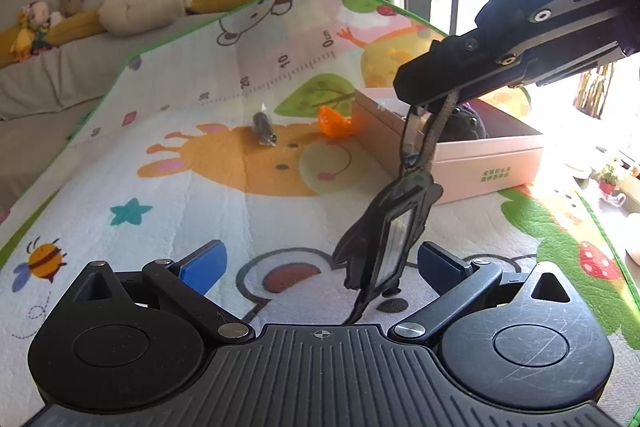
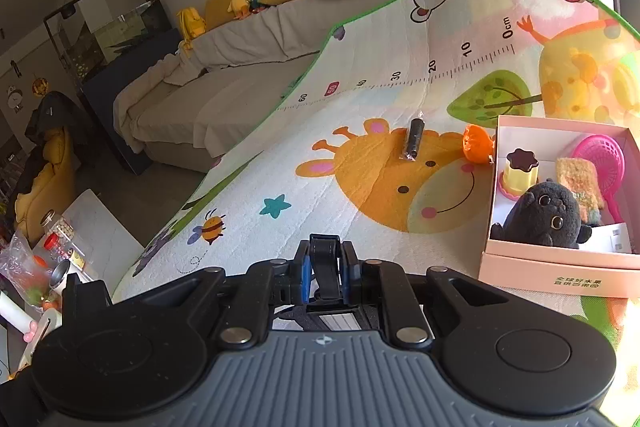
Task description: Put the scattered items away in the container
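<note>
The pink box (image 2: 560, 269) already holds several toys, the right gripper (image 2: 325, 277) fingers clench a dangling black tag's (image 1: 390, 243) strap above the mat, the left gripper (image 1: 320, 261) gapes empty, and an orange toy (image 2: 476, 143) and dark packet (image 2: 414, 139) remain out.

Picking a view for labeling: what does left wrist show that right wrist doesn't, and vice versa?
Left wrist only: the whole black tag hanging by its strap from the right hand-held gripper, and the open left hand-held gripper.

Right wrist only: the pink box's contents: black plush, pudding toy, pink net scoop, knitted piece.

Both: the play mat, the orange item beside the box, and the dark wrapped item.
</note>
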A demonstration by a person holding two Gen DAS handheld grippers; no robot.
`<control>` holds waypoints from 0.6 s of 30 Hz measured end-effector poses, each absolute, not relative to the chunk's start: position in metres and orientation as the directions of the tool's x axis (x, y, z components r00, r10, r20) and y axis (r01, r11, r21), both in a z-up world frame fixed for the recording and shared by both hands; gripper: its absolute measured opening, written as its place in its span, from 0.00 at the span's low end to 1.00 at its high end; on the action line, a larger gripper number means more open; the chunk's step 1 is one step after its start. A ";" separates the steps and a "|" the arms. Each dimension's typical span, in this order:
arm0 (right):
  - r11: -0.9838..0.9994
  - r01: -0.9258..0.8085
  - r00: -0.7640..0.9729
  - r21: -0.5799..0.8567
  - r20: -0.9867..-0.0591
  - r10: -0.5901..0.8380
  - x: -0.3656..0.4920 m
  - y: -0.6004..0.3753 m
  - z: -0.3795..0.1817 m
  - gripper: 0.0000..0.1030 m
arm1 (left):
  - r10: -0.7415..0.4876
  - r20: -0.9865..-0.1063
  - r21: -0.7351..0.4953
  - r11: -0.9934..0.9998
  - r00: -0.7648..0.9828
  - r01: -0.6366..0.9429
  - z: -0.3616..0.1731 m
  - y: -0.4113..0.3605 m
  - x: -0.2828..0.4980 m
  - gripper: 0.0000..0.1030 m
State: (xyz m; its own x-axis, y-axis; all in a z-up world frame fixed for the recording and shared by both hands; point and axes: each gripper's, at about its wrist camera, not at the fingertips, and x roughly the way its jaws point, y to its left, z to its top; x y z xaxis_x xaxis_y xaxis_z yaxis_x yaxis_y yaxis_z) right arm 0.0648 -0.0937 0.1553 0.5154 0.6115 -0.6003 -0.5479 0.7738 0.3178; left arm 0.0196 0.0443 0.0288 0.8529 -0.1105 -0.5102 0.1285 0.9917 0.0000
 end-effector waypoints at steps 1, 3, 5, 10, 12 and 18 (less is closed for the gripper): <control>0.772 -0.549 0.514 0.320 -0.599 0.614 0.064 -0.094 0.156 0.13 | -0.103 -0.507 0.007 0.992 0.856 0.123 0.031 0.047 0.020 1.00; 0.767 -0.554 0.511 0.324 -0.595 0.621 0.062 -0.094 0.158 0.13 | -0.097 -0.503 0.017 0.992 0.859 0.121 0.035 0.054 0.022 1.00; 0.763 -0.558 0.508 0.327 -0.592 0.625 0.061 -0.094 0.159 0.13 | -0.093 -0.501 0.027 0.992 0.861 0.123 0.036 0.060 0.024 1.00; 0.764 -0.554 0.504 0.332 -0.596 0.625 0.060 -0.092 0.160 0.13 | -0.070 -0.509 0.052 0.992 0.858 0.112 0.032 0.072 0.028 1.00; 0.762 -0.554 0.502 0.335 -0.595 0.627 0.060 -0.092 0.160 0.13 | -0.046 -0.512 0.062 0.994 0.858 0.090 0.030 0.076 0.028 1.00; 0.759 -0.550 0.491 0.347 -0.601 0.631 0.060 -0.087 0.158 0.13 | -0.134 -0.520 -0.005 0.988 0.843 0.154 0.023 0.078 0.018 1.00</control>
